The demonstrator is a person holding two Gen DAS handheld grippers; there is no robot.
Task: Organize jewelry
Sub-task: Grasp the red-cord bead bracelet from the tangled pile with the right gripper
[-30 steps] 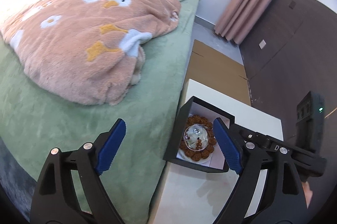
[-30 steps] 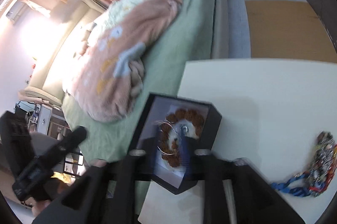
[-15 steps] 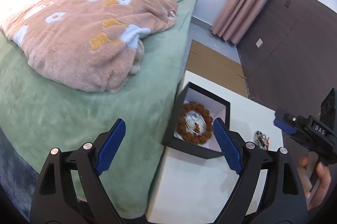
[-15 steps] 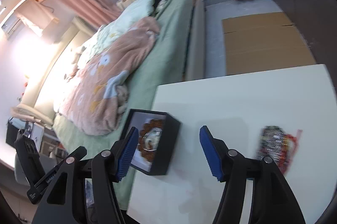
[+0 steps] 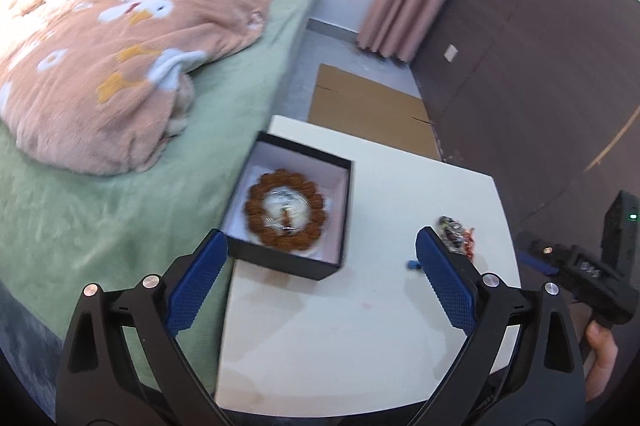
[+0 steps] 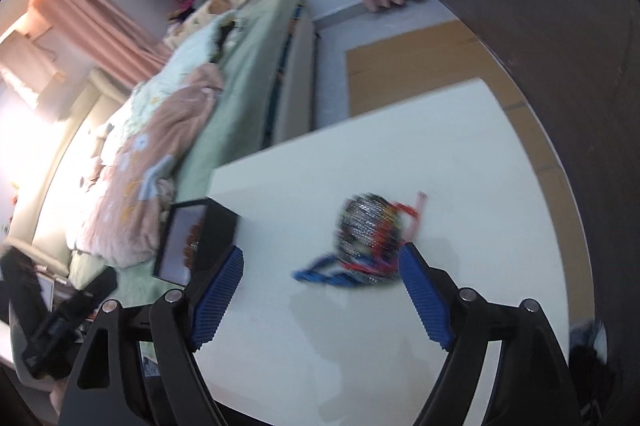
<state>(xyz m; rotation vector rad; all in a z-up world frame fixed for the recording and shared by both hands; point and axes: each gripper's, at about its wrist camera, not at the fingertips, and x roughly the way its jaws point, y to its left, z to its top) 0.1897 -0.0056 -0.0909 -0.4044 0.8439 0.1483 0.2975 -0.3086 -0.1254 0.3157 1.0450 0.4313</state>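
Note:
A black jewelry box [image 5: 294, 258] sits at the left edge of the white table [image 5: 360, 338]. Inside lie a brown bead bracelet [image 5: 256, 204] and a clear round piece [image 5: 286, 208]. The box also shows in the right wrist view [image 6: 200, 238]. A tangled pile of silver, red and blue jewelry [image 6: 370, 234] lies on the table; it also shows in the left wrist view [image 5: 456, 236]. My left gripper [image 5: 322, 272] is open and empty, above the table in front of the box. My right gripper [image 6: 322, 284] is open and empty, just in front of the pile.
A bed [image 5: 140, 162] with a green sheet and pink blanket [image 5: 100, 74] borders the table's left side. Flat cardboard [image 5: 368, 110] lies on the floor beyond the table. A dark wall [image 5: 540, 74] stands to the right. The right gripper's body [image 5: 588, 266] is at the table's right edge.
The right gripper released the clear piece into the box, opened and swung right to the jewelry pile. The left gripper pulled back and rose, staying open.

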